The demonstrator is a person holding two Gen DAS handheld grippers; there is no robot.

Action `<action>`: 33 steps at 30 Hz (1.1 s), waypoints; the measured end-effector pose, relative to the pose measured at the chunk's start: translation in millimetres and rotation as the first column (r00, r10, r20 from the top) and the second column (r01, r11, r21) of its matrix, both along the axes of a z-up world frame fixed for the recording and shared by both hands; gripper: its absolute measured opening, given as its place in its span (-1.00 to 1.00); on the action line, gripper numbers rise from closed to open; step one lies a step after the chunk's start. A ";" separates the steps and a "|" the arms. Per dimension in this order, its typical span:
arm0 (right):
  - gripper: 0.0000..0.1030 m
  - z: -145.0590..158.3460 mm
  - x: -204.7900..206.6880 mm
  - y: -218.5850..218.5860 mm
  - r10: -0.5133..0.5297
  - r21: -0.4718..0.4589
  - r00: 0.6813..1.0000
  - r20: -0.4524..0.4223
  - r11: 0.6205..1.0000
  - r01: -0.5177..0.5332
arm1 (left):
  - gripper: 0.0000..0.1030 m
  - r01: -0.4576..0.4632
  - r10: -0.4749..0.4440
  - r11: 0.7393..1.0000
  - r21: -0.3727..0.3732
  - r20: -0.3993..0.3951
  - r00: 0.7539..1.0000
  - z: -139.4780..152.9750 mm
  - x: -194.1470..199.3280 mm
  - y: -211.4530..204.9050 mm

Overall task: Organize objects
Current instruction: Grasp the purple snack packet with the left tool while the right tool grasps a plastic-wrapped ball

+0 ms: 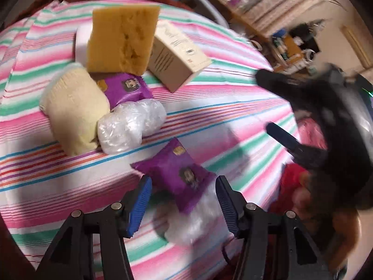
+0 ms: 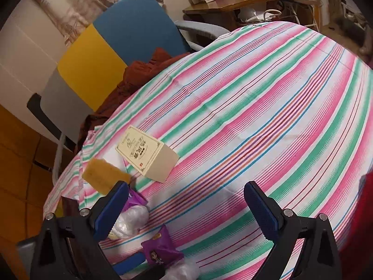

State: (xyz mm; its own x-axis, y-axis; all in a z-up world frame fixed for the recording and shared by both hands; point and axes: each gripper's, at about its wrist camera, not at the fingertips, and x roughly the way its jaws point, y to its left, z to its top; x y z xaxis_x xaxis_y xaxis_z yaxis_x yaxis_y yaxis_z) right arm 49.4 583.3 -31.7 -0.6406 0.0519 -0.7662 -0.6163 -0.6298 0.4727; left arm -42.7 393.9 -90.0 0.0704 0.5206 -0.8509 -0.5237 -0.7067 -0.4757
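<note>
Purple packet [image 1: 177,175] lies between spread left jaws; right jaws spread over bare striped cloth [image 2: 268,107].

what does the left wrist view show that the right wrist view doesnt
Only the left wrist view shows the cream knitted roll and the right gripper, blurred, at its right edge. Only the right wrist view shows the blue and yellow chair panels and the wooden desk. Both show the sponge, the cream box, a purple packet and the striped cloth.
</note>
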 end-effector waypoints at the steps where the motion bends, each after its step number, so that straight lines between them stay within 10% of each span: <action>1: 0.93 0.7 0.4 -0.1 0.001 -0.008 1.000 -0.008 1.000 -0.001 | 0.14 -0.019 0.019 1.000 -0.012 0.020 1.000 -3.6 -2.5 2.2; 14: 0.93 6.3 5.1 -2.8 0.023 -0.007 0.999 -0.039 1.000 -0.023 | 0.17 0.030 -0.044 0.993 -0.114 -0.122 0.992 -4.1 4.4 29.9; 18: 0.93 7.4 3.3 -3.0 0.034 -0.004 0.998 -0.045 0.999 -0.035 | -0.22 0.083 -0.110 0.988 -0.133 -0.215 0.970 -2.6 10.0 22.1; 33: 0.93 -19.8 -28.5 -53.8 0.297 -0.065 0.946 0.127 0.954 -0.291 | -0.23 0.046 -0.056 0.998 -0.038 -0.345 0.937 31.0 21.5 -106.7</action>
